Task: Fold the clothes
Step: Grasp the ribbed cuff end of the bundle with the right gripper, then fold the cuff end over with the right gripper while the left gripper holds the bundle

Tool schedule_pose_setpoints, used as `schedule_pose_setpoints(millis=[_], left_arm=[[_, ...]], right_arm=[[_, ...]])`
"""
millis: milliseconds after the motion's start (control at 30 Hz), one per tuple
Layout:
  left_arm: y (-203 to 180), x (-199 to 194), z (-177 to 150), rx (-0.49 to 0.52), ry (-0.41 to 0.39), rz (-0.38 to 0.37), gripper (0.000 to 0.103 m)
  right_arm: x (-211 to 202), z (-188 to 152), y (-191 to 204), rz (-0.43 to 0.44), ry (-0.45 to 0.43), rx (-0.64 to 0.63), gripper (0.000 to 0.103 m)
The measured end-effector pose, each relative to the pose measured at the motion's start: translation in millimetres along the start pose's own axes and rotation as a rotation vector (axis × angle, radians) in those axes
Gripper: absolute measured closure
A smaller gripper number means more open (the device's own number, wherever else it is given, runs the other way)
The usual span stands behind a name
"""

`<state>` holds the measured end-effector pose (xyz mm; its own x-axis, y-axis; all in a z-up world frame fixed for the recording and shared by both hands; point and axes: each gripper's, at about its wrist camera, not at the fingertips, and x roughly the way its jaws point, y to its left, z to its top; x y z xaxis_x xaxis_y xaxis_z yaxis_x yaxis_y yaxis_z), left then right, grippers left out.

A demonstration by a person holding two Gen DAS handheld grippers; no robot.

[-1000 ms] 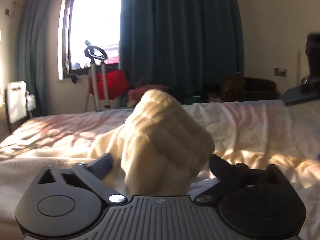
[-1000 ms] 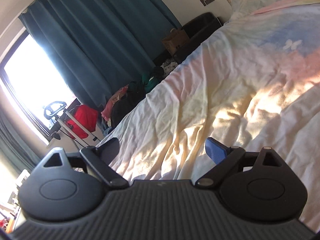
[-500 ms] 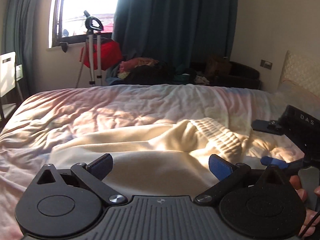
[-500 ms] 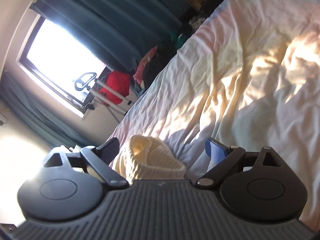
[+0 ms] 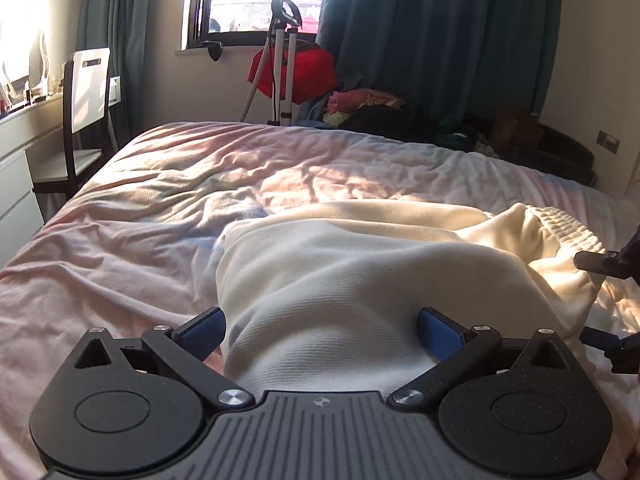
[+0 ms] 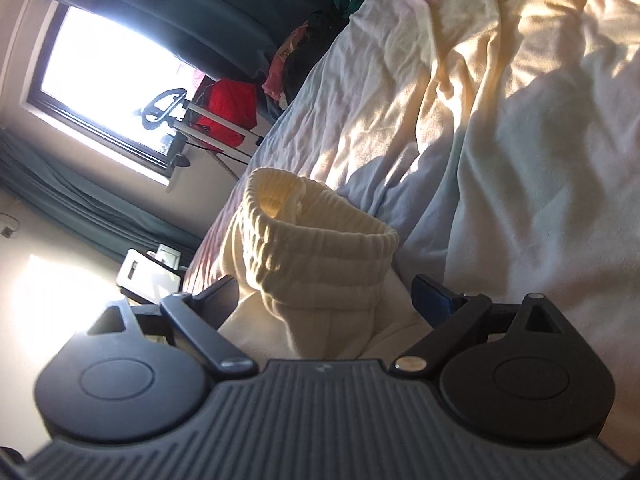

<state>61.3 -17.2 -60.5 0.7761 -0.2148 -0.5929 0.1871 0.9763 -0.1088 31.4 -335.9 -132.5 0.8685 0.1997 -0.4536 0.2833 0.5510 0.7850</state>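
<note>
A cream knit garment (image 5: 344,276) lies spread on the bed, its ribbed cuff end (image 5: 568,228) at the right. My left gripper (image 5: 320,330) is open, low over the near part of the garment, fabric lying between its blue pads. My right gripper (image 6: 326,294) is open with the ribbed cuff (image 6: 316,244) standing between its fingers, not clamped. The right gripper's fingers (image 5: 600,262) also show at the right edge of the left wrist view, beside the cuff.
The bed (image 5: 160,200) has a wrinkled pale pink cover. Beyond it are a window, dark teal curtains (image 5: 440,32), a red bag on a stand (image 5: 296,68), a pile of clothes (image 5: 384,112), and a chair with a desk (image 5: 84,108) at the left.
My left gripper let the bunched garment go; it now lies spread on the bed. The left view swung down and left. My right gripper moved in around the ribbed cuff.
</note>
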Motion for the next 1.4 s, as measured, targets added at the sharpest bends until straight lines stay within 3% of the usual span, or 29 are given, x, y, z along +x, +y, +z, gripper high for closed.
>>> schedule_pose_setpoints(millis=[100, 133, 200, 233, 367, 467, 600, 667, 733, 833, 900, 967, 1000, 1300, 1400], left_arm=[[7, 6, 0, -0.036, 0.022, -0.017, 0.000], [8, 7, 0, -0.034, 0.025, -0.019, 0.000], [7, 7, -1, -0.016, 0.028, -0.011, 0.000], [7, 6, -1, -0.011, 0.028, -0.008, 0.000], [5, 3, -2, 0.002, 0.028, -0.014, 0.000], [4, -1, -4, 0.005, 0.014, -0.032, 0.000], [7, -5, -5, -0.016, 0.016, -0.054, 0.000], [7, -3, -7, -0.021, 0.034, -0.044, 0.000], [11, 1, -8, -0.046, 0.054, -0.042, 0.000], [21, 5, -8, -0.118, 0.078, -0.063, 0.000], [26, 5, -8, -0.153, 0.090, -0.078, 0.000], [30, 6, -9, -0.177, 0.098, -0.084, 0.000], [31, 7, -10, -0.185, 0.103, -0.086, 0.000], [40, 4, -7, -0.259, 0.133, -0.149, 0.000], [53, -4, -5, -0.341, 0.124, -0.226, 0.000]], right_arm=[[10, -1, 9, -0.054, -0.015, -0.061, 0.012], [11, -1, 10, -0.060, -0.020, -0.071, 0.030], [10, -1, 10, -0.069, -0.033, -0.081, 0.039], [9, -2, 10, -0.072, -0.040, -0.090, 0.049], [2, -3, 29, -0.104, -0.075, -0.252, 0.061], [-12, -2, 48, -0.092, -0.159, -0.357, 0.066], [-27, 4, 47, -0.067, -0.204, -0.337, 0.067], [-21, 6, 29, -0.113, -0.158, -0.272, 0.066], [-7, 6, 11, -0.164, -0.053, -0.206, 0.064], [-3, 4, 7, -0.156, -0.011, -0.190, 0.058], [0, 3, 4, -0.146, 0.024, -0.177, 0.047], [10, -2, 2, -0.108, 0.112, -0.145, 0.018], [16, -7, 1, -0.104, 0.141, -0.145, 0.016], [35, -22, 7, -0.133, 0.172, -0.235, 0.012], [32, -24, 13, -0.164, 0.170, -0.287, 0.025]])
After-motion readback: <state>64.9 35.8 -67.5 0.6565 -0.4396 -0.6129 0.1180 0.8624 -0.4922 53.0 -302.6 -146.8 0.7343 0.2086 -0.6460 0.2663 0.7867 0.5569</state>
